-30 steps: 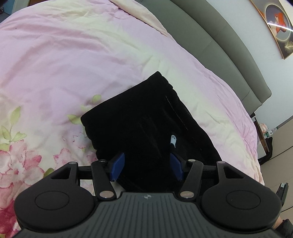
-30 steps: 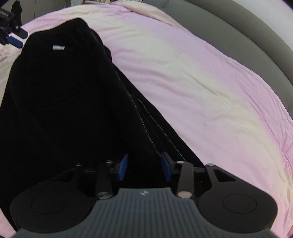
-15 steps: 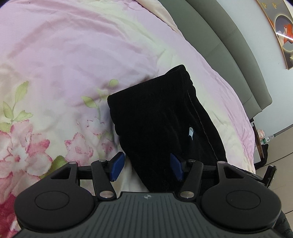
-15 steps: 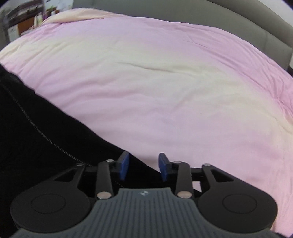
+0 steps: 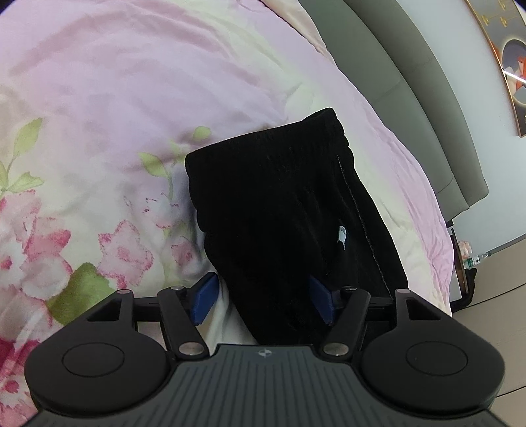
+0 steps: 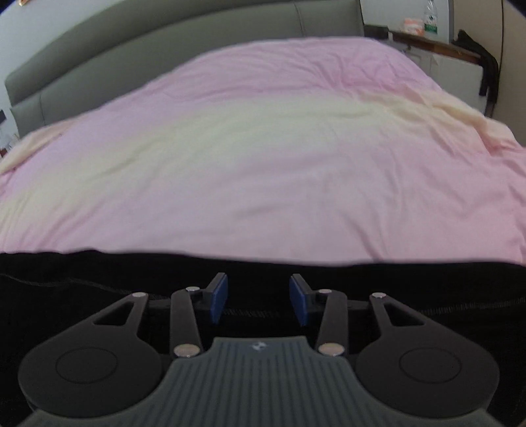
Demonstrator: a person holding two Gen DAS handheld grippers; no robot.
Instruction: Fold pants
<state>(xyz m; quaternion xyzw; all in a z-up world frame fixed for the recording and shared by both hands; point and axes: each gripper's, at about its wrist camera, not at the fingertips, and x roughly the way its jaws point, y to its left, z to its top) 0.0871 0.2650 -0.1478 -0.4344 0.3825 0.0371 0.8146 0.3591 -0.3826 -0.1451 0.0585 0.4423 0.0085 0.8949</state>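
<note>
The black pants (image 5: 282, 210) lie folded on the pink floral bedspread (image 5: 125, 98), waistband at the far end, a small white label (image 5: 342, 237) on them. My left gripper (image 5: 263, 297) is open, its blue pads astride the near end of the pants. In the right wrist view the pants (image 6: 98, 279) form a dark band across the bottom. My right gripper (image 6: 258, 297) is open just over their long edge, holding nothing.
A grey padded headboard (image 5: 411, 98) runs along the far side of the bed, also in the right wrist view (image 6: 148, 42). A framed picture (image 5: 513, 65) hangs on the wall. A side table with bottles (image 6: 424, 29) stands at the bed's far corner.
My left gripper has drawn back toward the pants' near end. My right gripper has swung round from facing along the pants to facing across the bed.
</note>
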